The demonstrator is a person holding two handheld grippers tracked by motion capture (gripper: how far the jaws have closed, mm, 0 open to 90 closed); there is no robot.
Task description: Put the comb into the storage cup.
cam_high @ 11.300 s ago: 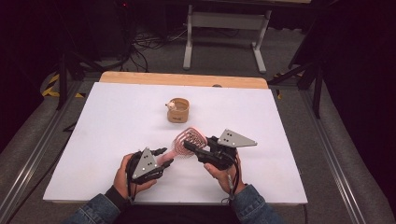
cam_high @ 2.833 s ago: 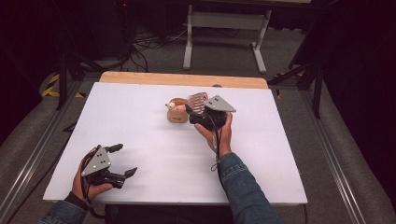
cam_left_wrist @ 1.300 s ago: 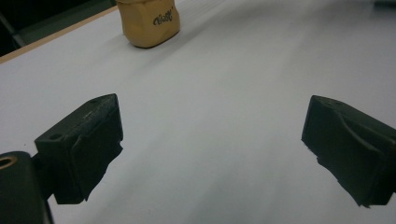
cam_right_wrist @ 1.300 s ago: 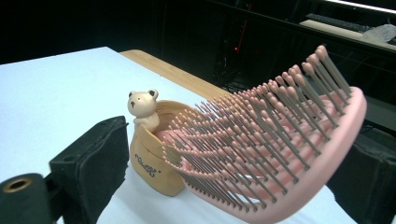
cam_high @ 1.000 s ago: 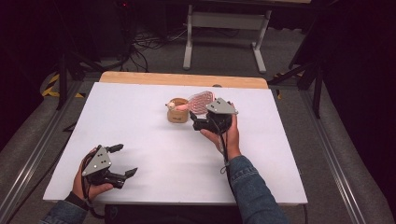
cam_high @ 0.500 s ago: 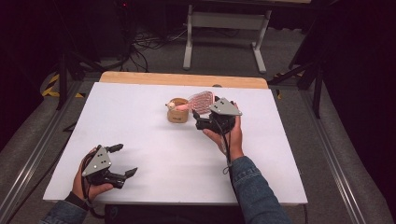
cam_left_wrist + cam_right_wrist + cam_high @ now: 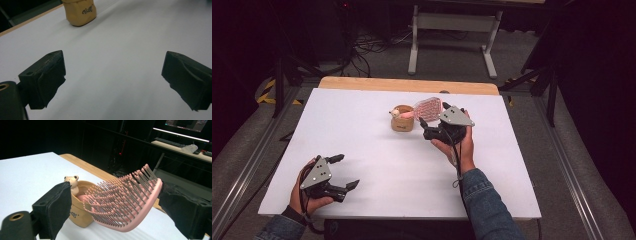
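Nearest the person, at about seven o'clock on the white table [image 7: 377, 165], the left gripper [image 7: 343, 171] sits low in the left hand [image 7: 307, 192], its jaws spread wide with nothing between them; in the left gripper view only bare tabletop lies between the pads. Farther out, at roughly one o'clock from the table's centre, the right hand [image 7: 459, 145] holds the right gripper [image 7: 113, 202] raised and aimed toward eleven o'clock. Its jaws stand wide across a pink hairbrush [image 7: 125, 200], bristles up; the far pad meets the brush's edge, but whether the near pad presses on it I cannot tell. The brush's handle end dips into a tan cup [image 7: 402, 121] bearing a small bear figure [image 7: 70, 180].
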